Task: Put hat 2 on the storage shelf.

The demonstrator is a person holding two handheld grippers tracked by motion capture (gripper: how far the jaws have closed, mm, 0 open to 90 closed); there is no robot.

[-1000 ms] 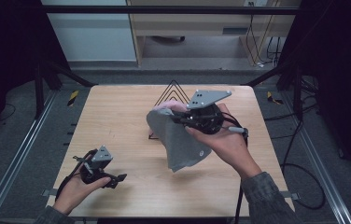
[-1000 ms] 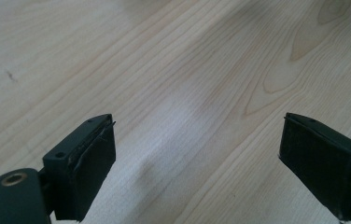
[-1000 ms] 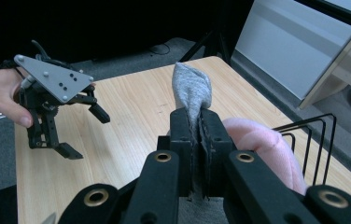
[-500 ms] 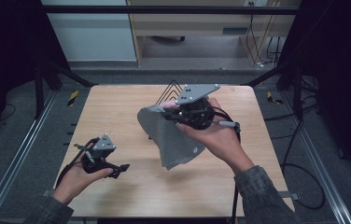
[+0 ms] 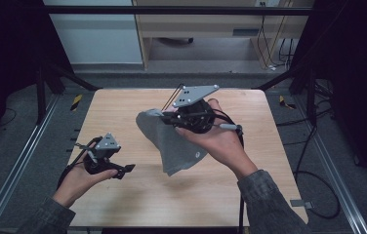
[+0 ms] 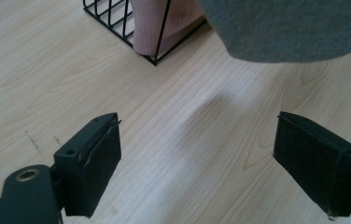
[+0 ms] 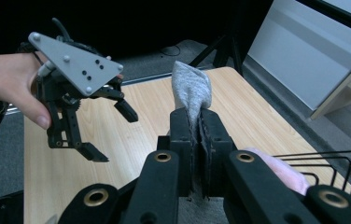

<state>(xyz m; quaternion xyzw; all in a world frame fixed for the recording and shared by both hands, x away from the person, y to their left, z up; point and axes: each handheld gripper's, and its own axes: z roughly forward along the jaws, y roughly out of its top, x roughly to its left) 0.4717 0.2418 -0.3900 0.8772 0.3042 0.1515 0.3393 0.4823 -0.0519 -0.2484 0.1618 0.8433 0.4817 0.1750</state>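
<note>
A grey sock-like cloth point(image 5: 172, 144) hangs above the middle of the table, pinched at its upper end by my right gripper point(image 5: 169, 116), which is shut on it. In the right gripper view the cloth point(image 7: 191, 88) sticks up from between the closed jaws of my right gripper point(image 7: 197, 121). My left gripper point(image 5: 125, 169) is held over the table's front left, open with nothing in it. Its two pads point(image 6: 94, 161) stand wide apart above bare wood, and the cloth's lower edge point(image 6: 295, 28) hangs just ahead of them.
A black wire basket point(image 6: 117, 21) with a pink cloth point(image 6: 162, 23) in it stands at the back middle of the wooden table point(image 5: 113, 112). In the right gripper view the basket point(image 7: 337, 161) and the pink cloth point(image 7: 276, 170) lie at the lower right.
My right gripper has carried the grey cloth to the left, toward the table's middle. My left gripper has moved a little forward and up.
</note>
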